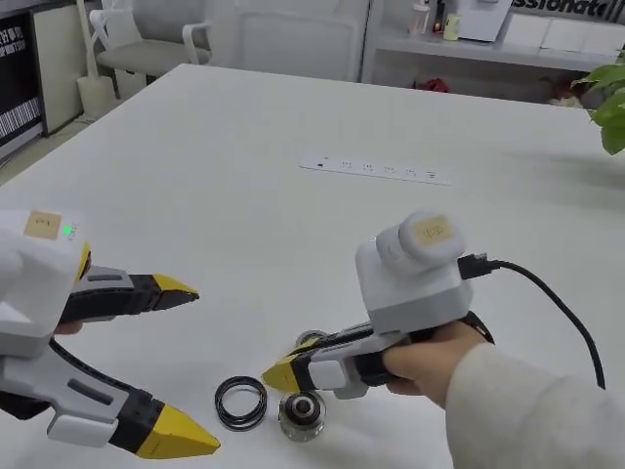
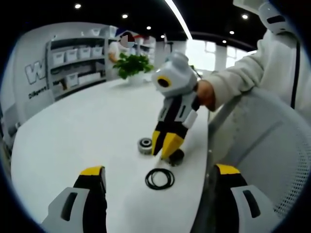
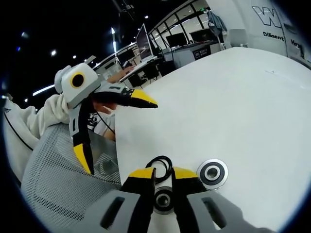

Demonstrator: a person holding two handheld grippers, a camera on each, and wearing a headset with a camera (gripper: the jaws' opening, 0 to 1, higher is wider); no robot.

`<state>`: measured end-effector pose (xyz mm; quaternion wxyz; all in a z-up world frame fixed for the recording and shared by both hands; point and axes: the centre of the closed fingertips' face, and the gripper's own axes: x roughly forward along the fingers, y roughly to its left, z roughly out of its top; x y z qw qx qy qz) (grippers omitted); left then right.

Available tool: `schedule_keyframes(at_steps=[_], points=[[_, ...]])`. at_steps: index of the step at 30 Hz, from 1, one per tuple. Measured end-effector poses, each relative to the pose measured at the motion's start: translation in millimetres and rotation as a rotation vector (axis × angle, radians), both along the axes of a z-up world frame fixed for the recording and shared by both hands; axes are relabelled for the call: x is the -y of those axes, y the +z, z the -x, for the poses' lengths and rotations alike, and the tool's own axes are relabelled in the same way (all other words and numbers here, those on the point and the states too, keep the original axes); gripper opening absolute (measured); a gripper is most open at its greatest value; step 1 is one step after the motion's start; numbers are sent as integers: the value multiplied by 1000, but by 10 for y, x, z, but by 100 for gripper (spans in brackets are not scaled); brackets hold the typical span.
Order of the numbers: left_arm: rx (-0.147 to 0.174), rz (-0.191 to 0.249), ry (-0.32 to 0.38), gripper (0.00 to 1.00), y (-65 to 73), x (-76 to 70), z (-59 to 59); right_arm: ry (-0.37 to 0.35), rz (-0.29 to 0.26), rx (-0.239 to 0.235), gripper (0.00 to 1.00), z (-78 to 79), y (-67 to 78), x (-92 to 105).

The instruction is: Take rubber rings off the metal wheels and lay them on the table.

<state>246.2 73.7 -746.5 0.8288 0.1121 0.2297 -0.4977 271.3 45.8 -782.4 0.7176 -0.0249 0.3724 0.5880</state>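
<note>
Rubber rings (image 1: pixel 241 403) lie loose on the worktop (image 1: pixel 244 166) beside a metal wheel (image 1: pixel 301 413). My left tongs (image 1: pixel 190 366) gape wide, right tongs (image 1: pixel 281 376) barely apart over that wheel; nip off-centre and I reckon it skids away.
</note>
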Motion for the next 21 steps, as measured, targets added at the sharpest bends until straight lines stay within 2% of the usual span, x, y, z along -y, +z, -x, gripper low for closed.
schedule_keyframes(at_steps=[12,21], points=[[-3,2,3,94,-1,-4,0,-50,-55,36,13,-159,225,74],[-7,5,6,95,-3,-3,1,-126,-144,64,15,-357,496,192]])
